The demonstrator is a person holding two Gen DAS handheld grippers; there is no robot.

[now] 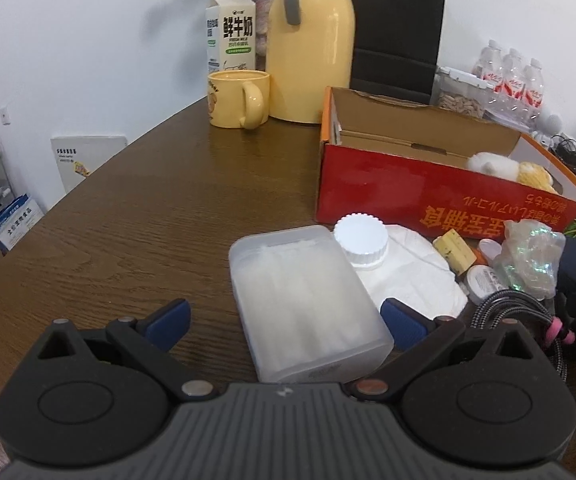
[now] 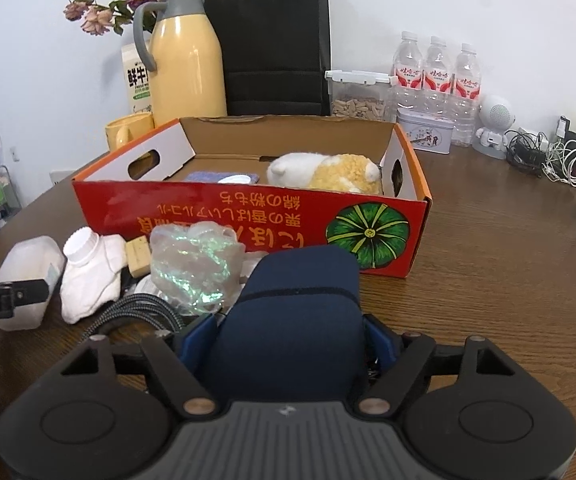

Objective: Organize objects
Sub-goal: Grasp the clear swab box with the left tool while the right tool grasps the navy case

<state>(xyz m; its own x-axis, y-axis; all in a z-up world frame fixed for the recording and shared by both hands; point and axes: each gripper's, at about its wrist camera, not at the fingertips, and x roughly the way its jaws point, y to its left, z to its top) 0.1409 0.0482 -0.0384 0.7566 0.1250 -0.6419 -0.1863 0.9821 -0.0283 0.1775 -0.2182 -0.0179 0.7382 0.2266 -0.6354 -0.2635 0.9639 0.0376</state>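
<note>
Two grippers work at a brown wooden table [image 1: 127,220], where a red cardboard box with an open top and a pumpkin print [image 2: 247,216] serves as landmark. Inside the box, toward its right end, lies a white and yellow plush toy [image 2: 328,174], with a bluish flat packet [image 2: 223,177] to its left.

In front of the box's left half sits a clutter: a frosted translucent plastic case [image 1: 308,304], a white bottle with a ribbed screw cap [image 1: 362,240] lying on white tissue, a cork block [image 1: 454,250], a crumpled iridescent plastic wrapper [image 2: 195,268] and a braided black cable [image 1: 508,316].

The left gripper [image 1: 288,320] has its blue-padded jaws spread wide on either side of the frosted case; the right pad is just beside the case's edge, the left pad well apart from it, so nothing is gripped.

The right gripper [image 2: 283,336], in front of the box's middle, has a dark navy fabric pouch [image 2: 300,312] between its jaws, both blue pads lying against the pouch's sides.

Behind the box stand a yellow thermos jug [image 2: 185,72], a yellow mug [image 1: 237,98], a milk carton [image 1: 231,36], a black paper bag [image 2: 275,44] and three water bottles [image 2: 436,72].
</note>
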